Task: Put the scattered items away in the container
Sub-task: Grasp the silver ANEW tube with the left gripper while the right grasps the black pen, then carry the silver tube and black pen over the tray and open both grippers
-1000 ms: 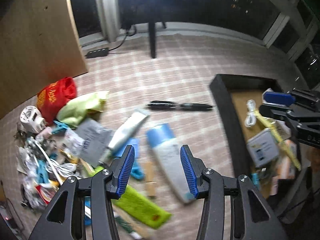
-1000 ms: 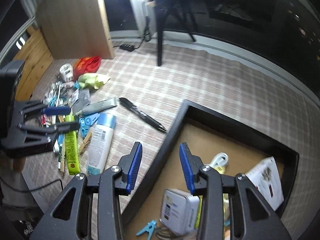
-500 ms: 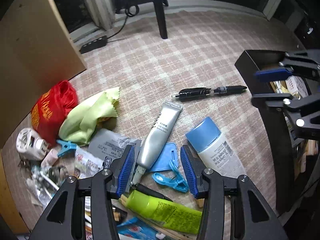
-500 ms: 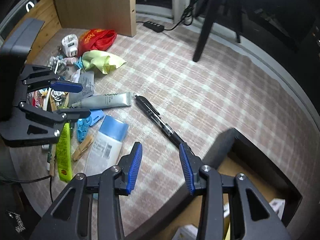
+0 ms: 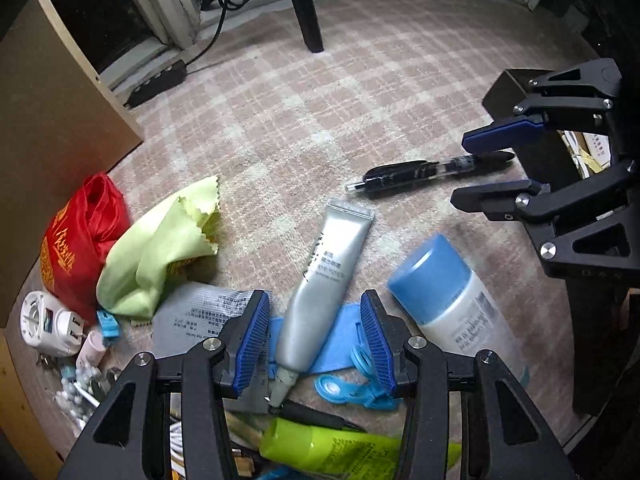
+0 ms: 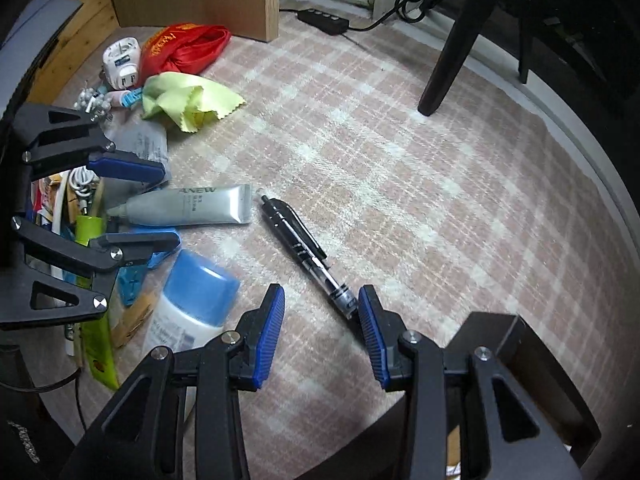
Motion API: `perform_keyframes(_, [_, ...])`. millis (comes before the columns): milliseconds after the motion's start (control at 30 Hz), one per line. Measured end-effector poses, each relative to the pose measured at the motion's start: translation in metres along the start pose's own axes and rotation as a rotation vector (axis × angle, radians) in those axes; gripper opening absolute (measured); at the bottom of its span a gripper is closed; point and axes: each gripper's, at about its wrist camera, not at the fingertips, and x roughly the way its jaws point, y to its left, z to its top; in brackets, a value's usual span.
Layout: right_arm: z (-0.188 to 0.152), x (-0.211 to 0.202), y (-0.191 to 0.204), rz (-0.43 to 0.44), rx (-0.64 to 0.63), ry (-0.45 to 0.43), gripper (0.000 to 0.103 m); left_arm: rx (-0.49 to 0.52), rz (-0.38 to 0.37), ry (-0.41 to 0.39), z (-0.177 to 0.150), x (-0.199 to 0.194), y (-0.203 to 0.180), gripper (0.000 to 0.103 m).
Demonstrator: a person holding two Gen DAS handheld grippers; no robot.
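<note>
Both grippers have swung off the container (image 6: 516, 344) toward the pile, so now the left gripper (image 5: 314, 338), jaws apart, straddles the one silver tube (image 5: 328, 276) lying lengthwise away from it, while the right gripper (image 6: 320, 328), also apart and empty, sits nearest the single black pen (image 6: 304, 252) angling up-left.

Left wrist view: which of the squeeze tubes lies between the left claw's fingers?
The silver tube, capped end toward the camera. The lime-green tube lies crosswise below the left claw.
</note>
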Motion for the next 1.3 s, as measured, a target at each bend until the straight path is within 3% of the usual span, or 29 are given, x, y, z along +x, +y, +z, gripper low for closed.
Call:
perform_keyframes(167, [0.005,0.01,-0.001,0.006,-0.01,0.013,0.038,0.009,-0.011,0.01,0.006,0.005,0.001,0.04])
perform_keyframes(300, [0.008,0.012,0.0,0.007,-0.013,0.005,0.037,0.021,-0.021,0.02,0.009,0.008,-0.002,0.028])
perform_keyframes(400, [0.009,0.011,-0.006,0.008,0.022,-0.001,0.022,0.029,-0.02,0.015,0.01,0.008,-0.006,0.024])
perform_keyframes(533, [0.008,0.011,-0.018,0.028,0.103,-0.009,0.011,-0.005,-0.027,-0.002,0.013,0.008,-0.004,0.024])
perform_keyframes(733, [0.0,0.003,-0.032,0.072,0.212,-0.047,0.011,-0.082,-0.046,-0.048,0.018,-0.002,0.003,0.023])
perform_keyframes(1100, [-0.006,-0.042,-0.044,0.141,0.347,-0.145,0.011,-0.108,-0.045,-0.129,0.03,-0.047,0.007,0.023])
perform_keyframes(1300, [-0.024,-0.075,-0.047,0.138,0.399,-0.195,0.011,-0.113,-0.067,-0.162,0.036,-0.065,-0.013,0.023])
